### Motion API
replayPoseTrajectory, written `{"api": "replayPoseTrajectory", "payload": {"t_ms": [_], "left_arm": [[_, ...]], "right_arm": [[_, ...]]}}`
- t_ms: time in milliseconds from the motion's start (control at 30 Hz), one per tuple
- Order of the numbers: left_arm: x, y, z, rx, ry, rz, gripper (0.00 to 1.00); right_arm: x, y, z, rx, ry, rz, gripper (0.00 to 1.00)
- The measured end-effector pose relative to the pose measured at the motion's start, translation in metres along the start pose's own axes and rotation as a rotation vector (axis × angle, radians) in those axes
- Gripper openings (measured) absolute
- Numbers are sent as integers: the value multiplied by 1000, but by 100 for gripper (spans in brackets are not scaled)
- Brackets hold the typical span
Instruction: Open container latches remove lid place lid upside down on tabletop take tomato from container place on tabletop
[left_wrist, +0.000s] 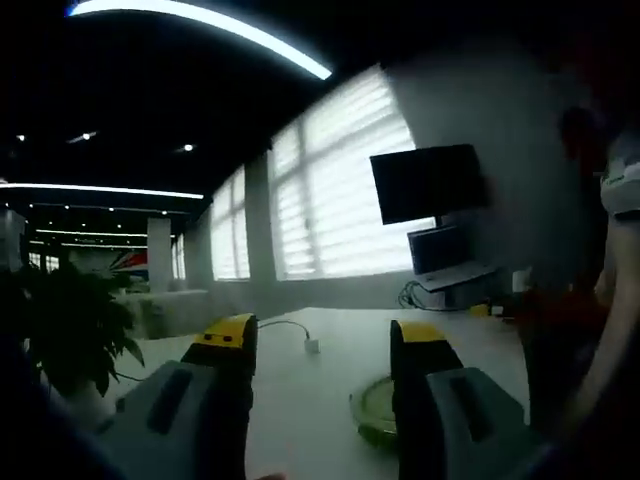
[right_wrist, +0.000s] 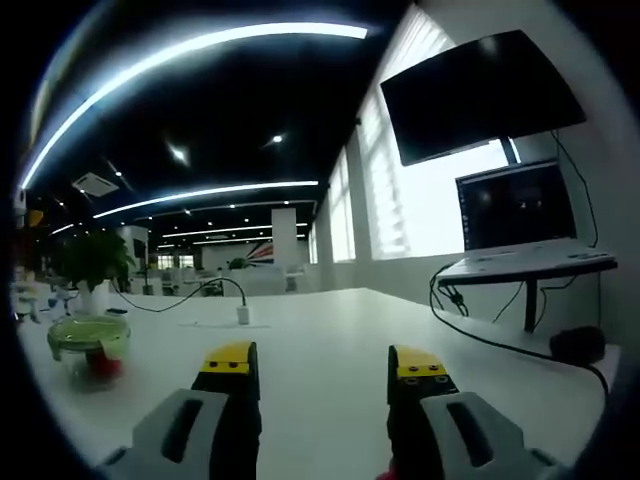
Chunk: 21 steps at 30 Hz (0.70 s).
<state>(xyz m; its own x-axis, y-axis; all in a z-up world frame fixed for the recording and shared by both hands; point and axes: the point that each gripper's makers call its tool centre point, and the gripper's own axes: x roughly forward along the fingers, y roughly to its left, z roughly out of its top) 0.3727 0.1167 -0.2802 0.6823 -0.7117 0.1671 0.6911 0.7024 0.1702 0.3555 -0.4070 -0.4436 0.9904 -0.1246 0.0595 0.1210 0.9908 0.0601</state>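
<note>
A round clear container (right_wrist: 89, 347) with a green lid stands on the white tabletop (right_wrist: 320, 340) at the left of the right gripper view; something red shows inside it. My right gripper (right_wrist: 325, 366) is open, well to the right of the container and apart from it. In the left gripper view the green lid (left_wrist: 375, 408) of the container peeks out beside my right-hand jaw, partly hidden by it. My left gripper (left_wrist: 324, 345) is open with nothing between its yellow-tipped jaws.
A potted plant (left_wrist: 70, 325) stands at the table's left. A white cable with a small plug (right_wrist: 242, 314) lies across the middle. A black monitor (right_wrist: 478, 92) hangs on the wall above a second screen (right_wrist: 515, 205) and shelf. A person's arm (left_wrist: 610, 300) is at right.
</note>
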Motion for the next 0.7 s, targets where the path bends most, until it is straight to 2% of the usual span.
{"api": "replayPoseTrajectory", "payload": {"t_ms": [100, 233, 333, 467, 700], "left_arm": [[13, -12, -4, 13, 29, -55, 54], [27, -39, -10, 2, 47, -184, 57], [35, -52, -17, 12, 77, -249, 57], [49, -61, -24, 13, 109, -295, 58], [58, -77, -32, -5, 153, -396, 61]], "right_arm": [[0, 0, 1, 1, -2, -2, 45], [0, -1, 1, 3, -1, -4, 45], [-1, -2, -1, 7, 1, -6, 45], [-2, -3, -2, 8, 3, -9, 45], [-10, -6, -3, 11, 10, -25, 45]]}}
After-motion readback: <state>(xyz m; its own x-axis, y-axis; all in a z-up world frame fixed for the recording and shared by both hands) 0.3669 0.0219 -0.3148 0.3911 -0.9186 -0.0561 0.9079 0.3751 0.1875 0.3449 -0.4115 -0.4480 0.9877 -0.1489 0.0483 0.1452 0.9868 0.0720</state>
